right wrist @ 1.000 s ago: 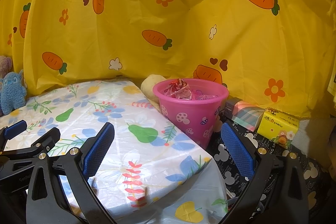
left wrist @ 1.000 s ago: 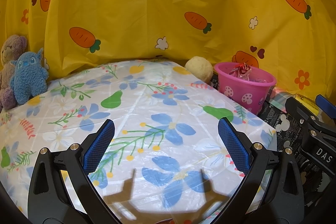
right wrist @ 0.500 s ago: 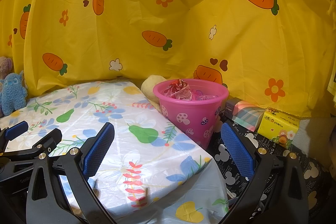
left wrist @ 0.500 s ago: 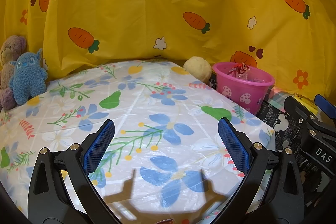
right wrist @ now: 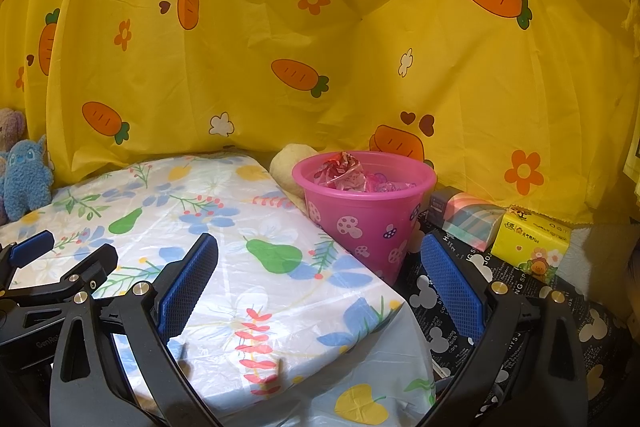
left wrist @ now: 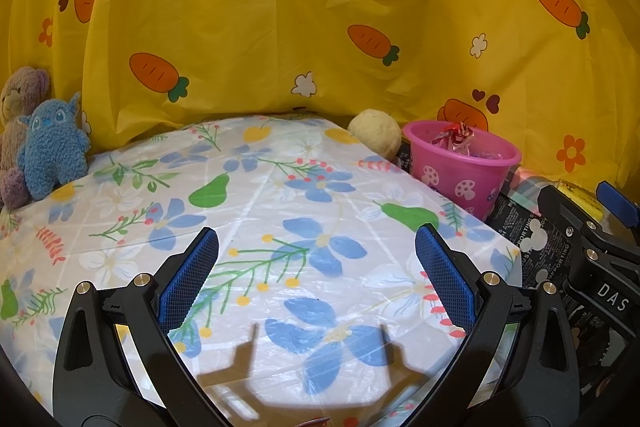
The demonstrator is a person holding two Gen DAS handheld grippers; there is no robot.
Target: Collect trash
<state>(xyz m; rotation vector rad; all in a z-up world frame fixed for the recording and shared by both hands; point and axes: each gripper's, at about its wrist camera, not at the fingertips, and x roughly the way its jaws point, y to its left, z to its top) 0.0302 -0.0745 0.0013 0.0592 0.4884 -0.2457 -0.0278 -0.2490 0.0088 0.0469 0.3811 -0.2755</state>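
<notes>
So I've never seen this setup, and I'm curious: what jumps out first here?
The bright yellow carrot-print curtain fills the whole background. Below it, a pink bucket holding crumpled wrappers stands just off the right edge of the flower-print table cover. A blue plush toy sits at the far left.

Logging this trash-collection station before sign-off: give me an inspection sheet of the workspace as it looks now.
Surface: floral tablecloth, no loose trash seen on it.
Job's things: pink bucket beside the table's right edge, crumpled wrappers inside.
Clutter: blue plush, grey plush, cream ball, yellow tissue pack, striped box.
Grippers: left gripper and right gripper open, empty.
Cables: nothing seen.
Surroundings: yellow carrot-print curtain; black patterned cloth.
</notes>
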